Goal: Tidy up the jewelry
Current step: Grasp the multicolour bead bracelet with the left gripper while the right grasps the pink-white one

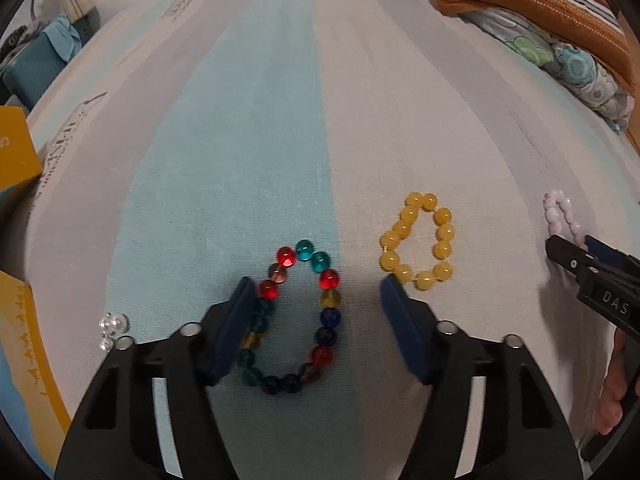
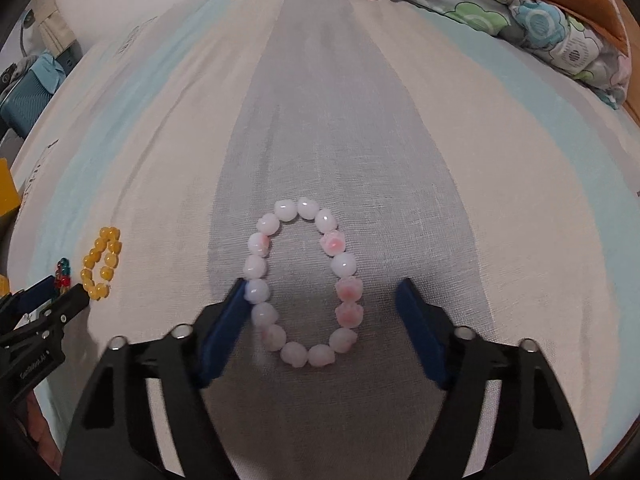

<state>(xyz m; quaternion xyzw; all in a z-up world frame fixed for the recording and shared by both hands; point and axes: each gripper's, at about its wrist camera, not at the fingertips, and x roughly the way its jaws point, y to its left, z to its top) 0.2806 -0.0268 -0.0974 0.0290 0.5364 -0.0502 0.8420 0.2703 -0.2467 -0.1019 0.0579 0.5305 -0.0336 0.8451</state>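
Your left gripper (image 1: 318, 288) has its fingers spread wide, holding nothing, over the multicoloured bracelet (image 1: 298, 320). That bracelet is a loop of glassy red, teal, dark blue, amber and purple beads lying flat on the striped bedsheet (image 1: 248, 140), with the left pad overlapping its left side. Just beside the left finger sits a small cluster of pearly white beads (image 1: 110, 330).

Your right gripper (image 2: 324, 296) is likewise spread apart and empty, framing the pink-and-white bracelet (image 2: 306, 280), a loop of milky beads, several flower-shaped with pink blushes; the left pad touches its left edge.

Between the two lies the yellow bracelet (image 1: 418, 240), translucent amber-yellow beads in a teardrop loop.

At the left edge are yellow boxes (image 1: 16, 148); their contents are out of sight. Farther off, patterned pillows (image 1: 560, 44) lie at the right.
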